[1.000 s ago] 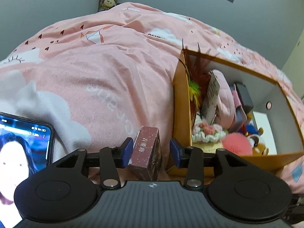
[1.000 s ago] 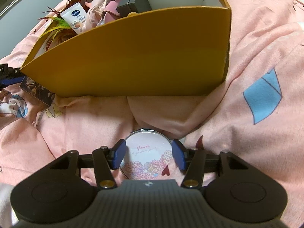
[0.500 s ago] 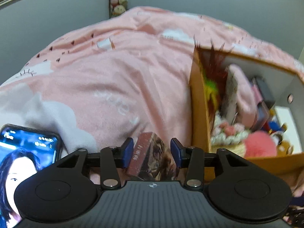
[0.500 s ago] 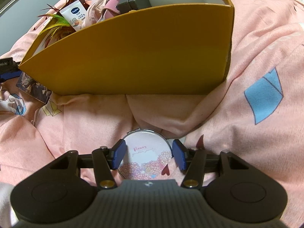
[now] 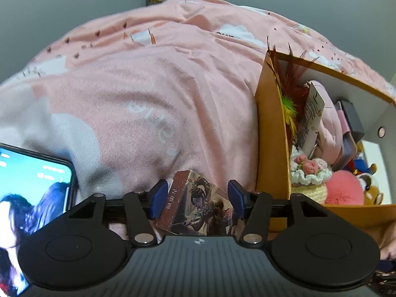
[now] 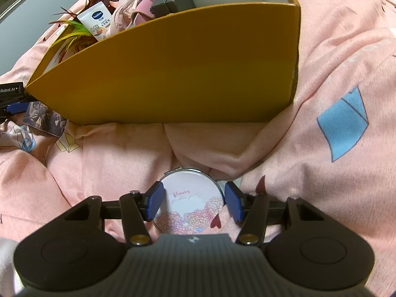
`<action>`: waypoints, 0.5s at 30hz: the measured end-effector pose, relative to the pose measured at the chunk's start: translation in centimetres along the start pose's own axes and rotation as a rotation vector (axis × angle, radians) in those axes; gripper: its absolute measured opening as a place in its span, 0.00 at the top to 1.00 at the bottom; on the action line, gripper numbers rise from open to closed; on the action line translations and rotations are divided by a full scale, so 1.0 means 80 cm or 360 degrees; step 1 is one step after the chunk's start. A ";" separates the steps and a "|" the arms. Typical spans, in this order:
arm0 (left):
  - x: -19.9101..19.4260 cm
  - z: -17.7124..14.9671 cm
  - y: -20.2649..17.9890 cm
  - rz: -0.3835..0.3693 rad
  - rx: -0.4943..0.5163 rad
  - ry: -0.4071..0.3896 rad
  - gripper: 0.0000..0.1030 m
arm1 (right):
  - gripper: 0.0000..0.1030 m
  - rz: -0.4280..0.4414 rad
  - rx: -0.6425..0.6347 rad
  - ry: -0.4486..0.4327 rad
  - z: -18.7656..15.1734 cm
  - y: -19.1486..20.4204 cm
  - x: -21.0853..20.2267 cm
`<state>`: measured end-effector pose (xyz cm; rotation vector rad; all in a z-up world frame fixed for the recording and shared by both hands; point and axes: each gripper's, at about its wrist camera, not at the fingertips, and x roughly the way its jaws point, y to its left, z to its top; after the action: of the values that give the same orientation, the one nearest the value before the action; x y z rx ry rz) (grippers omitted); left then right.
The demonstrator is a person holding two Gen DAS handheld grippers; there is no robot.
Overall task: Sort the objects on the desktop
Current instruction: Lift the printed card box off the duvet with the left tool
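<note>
A small dark-red card box (image 5: 198,208) with a printed figure lies tipped over on the pink blanket, between the blue pads of my left gripper (image 5: 196,198). The jaws are opening and the pads stand slightly off the box's sides. The same card box (image 6: 42,121) shows at the left edge of the right wrist view, beside the orange storage box (image 6: 173,61). My right gripper (image 6: 191,201) has its pads against both edges of a round compact mirror (image 6: 190,195) with a flower print, which rests on the blanket in front of the orange box.
The orange storage box (image 5: 271,136) holds several items: feathers, a cream tube, pink cloth, a crochet flower pot, a pink pom-pom. A lit phone (image 5: 32,190) lies at the left. The blanket (image 5: 148,99) is soft and folded.
The card box has tipped from upright onto its side, its printed face now up. The left jaws have widened around it. The right gripper and the mirror have not moved.
</note>
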<state>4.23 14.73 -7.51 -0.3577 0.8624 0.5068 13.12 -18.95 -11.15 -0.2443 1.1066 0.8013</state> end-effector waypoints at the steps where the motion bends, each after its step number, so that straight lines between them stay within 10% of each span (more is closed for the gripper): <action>1: -0.004 -0.003 -0.008 0.0040 0.0052 -0.0020 0.39 | 0.44 0.0001 0.0000 -0.0001 0.000 0.000 0.000; 8: 0.007 -0.015 -0.035 0.0296 0.0305 0.0011 0.37 | 0.44 0.0001 -0.0001 0.0002 0.000 0.000 0.000; 15: 0.025 -0.011 -0.018 0.0167 0.0225 0.0161 0.32 | 0.44 0.0005 0.0002 0.0000 0.001 0.001 0.000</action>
<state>5.59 13.67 -9.51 -0.2109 1.0132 0.5247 13.13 -18.88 -11.11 -0.2413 1.1080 0.8033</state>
